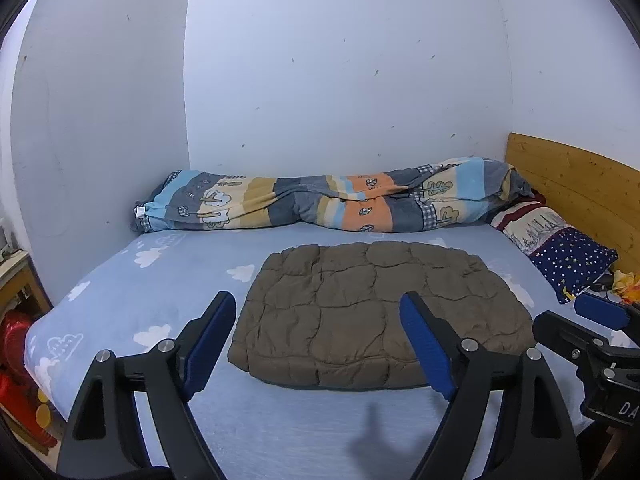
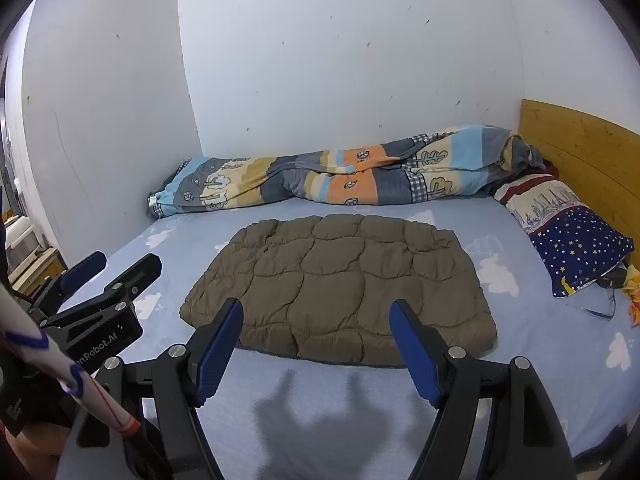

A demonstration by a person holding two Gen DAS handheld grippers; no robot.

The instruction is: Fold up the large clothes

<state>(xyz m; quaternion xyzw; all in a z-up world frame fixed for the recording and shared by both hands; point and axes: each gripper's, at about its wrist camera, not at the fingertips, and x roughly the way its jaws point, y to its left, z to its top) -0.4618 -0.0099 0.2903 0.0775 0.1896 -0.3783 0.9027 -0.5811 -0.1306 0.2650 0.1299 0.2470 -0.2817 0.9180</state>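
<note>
A brown quilted jacket (image 1: 372, 312) lies folded into a flat rectangle on the blue cloud-print bed sheet (image 1: 132, 300); it also shows in the right wrist view (image 2: 340, 284). My left gripper (image 1: 320, 304) is open and empty, held above the jacket's near edge. My right gripper (image 2: 316, 312) is open and empty, also held over the near edge. The right gripper shows at the right edge of the left wrist view (image 1: 592, 320), and the left gripper shows at the left of the right wrist view (image 2: 104, 268).
A rolled striped duvet (image 1: 328, 200) lies along the white wall. A starry pillow (image 1: 560, 248) sits by the wooden headboard (image 1: 580, 176). Glasses (image 2: 600, 304) lie on the sheet at the right. Red items (image 1: 16, 360) stand off the bed's left side.
</note>
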